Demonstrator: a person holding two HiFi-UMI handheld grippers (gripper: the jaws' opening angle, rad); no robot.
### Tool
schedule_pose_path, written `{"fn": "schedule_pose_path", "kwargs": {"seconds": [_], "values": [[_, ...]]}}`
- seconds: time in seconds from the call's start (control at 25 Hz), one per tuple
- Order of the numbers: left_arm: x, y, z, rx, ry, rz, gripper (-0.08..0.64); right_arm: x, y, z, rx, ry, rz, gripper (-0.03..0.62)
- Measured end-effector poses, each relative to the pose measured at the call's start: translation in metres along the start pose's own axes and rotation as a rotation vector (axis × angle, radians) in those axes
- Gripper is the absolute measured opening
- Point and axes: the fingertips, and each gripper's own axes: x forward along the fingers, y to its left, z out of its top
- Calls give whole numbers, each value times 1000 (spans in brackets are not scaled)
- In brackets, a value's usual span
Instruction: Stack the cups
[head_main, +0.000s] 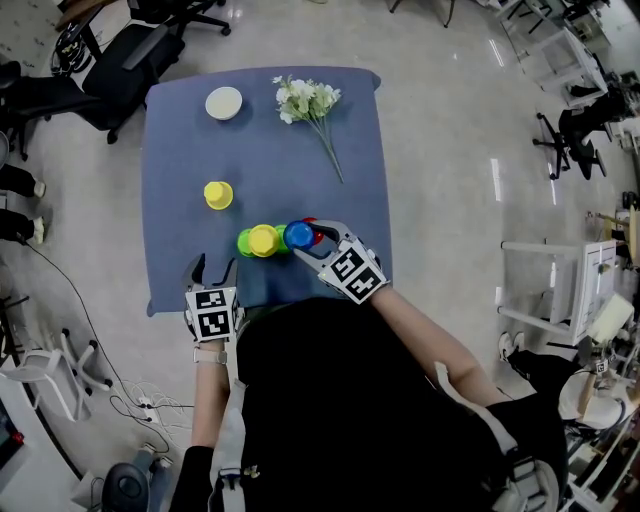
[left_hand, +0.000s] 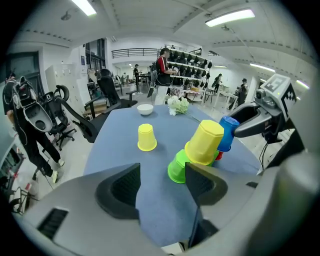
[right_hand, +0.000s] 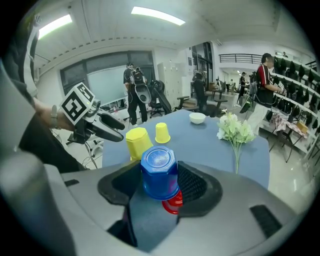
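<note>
On the blue table (head_main: 290, 160), a blue cup (right_hand: 159, 170) sits upside down and tilted over a red cup (right_hand: 173, 202). My right gripper (right_hand: 159, 176) is shut on the blue cup, with a pad against each side. Just left of it, a yellow cup (left_hand: 204, 142) leans on an upturned green cup (left_hand: 177, 167). A second yellow cup (head_main: 218, 195) stands alone, upside down, farther back. My left gripper (left_hand: 162, 182) hangs open and empty over the table's near left edge, a short way from the green cup.
A white bowl (head_main: 223, 102) and a bunch of white flowers (head_main: 310, 100) lie at the far end of the table. Office chairs (head_main: 120, 60) stand beyond the far left corner, and a white rack (head_main: 560, 290) stands to the right.
</note>
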Motion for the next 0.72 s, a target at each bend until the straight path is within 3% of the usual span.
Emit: {"fn": "schedule_pose_path", "kwargs": {"seconds": [0.36,0.72], "values": [[2,4,-3,6,9,1,285,-1,5,4,16,-4,17,275],[13,9,10,28,0,-26,285,-24,-1,0,133,-13,5,276]]}}
